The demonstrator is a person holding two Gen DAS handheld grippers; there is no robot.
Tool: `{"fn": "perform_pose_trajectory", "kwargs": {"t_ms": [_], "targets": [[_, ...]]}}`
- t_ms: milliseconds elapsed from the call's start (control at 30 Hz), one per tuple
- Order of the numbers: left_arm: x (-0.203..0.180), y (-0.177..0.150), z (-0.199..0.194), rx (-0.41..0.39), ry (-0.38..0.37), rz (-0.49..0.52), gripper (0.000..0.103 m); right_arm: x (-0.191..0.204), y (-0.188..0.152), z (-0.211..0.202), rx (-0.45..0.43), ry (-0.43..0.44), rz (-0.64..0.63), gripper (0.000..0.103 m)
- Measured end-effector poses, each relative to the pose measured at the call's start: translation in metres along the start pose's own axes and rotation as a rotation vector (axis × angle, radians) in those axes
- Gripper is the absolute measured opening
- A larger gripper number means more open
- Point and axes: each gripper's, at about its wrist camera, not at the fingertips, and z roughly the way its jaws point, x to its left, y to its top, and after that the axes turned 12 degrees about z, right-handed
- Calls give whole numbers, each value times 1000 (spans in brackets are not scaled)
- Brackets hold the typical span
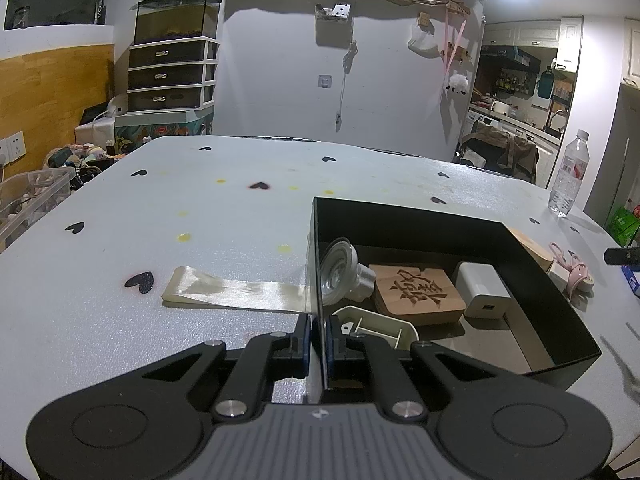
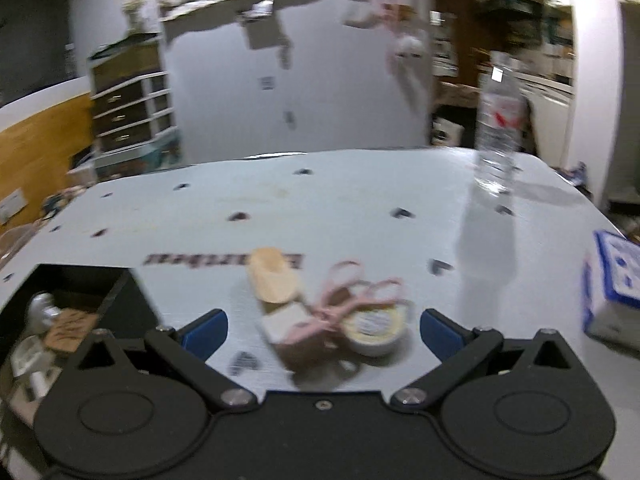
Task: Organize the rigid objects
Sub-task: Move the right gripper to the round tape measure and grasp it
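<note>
My left gripper [image 1: 318,344] is shut on the left wall of a black box [image 1: 452,224]. The box holds a carved wooden coaster [image 1: 418,292], a white charger [image 1: 484,290], a clear suction cup [image 1: 340,272] and a cream plastic part [image 1: 380,326]. In the blurred right wrist view my right gripper [image 2: 322,330] is open above a wooden scoop [image 2: 272,276], a white block [image 2: 286,322], pink scissors [image 2: 344,296] and a small round tin [image 2: 374,326] on the table. The box shows at its lower left [image 2: 80,280].
A cream ribbon [image 1: 232,290] lies left of the box. A water bottle [image 1: 568,174] stands far right, also in the right wrist view [image 2: 498,120]. A blue-white carton [image 2: 612,280] sits at the right edge. The white table [image 1: 200,200] has black heart marks.
</note>
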Motion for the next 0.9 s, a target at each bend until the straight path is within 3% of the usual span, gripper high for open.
{"fn": "perform_pose_trajectory", "kwargs": {"t_ms": [267,333,400,533,767,900], "targets": [[0,0,0,0,1,0,7,-31,0,20,-3,-67,121,102],[0,0,0,1,2,1,7,-35,3,25,0,-57,152,89],[1,0,0,0,1,-2,7,-36,6,31,7,-68,163,85],[1,0,1,0,2,-5,7,-33,12,45,37,-71,176,79],[-2,2,1,2,11,-6,7,-27,18,66,63,-83,187,77],[-1,2,2,3,6,-12,7,-34,22,70,59,-120,234,63]]}}
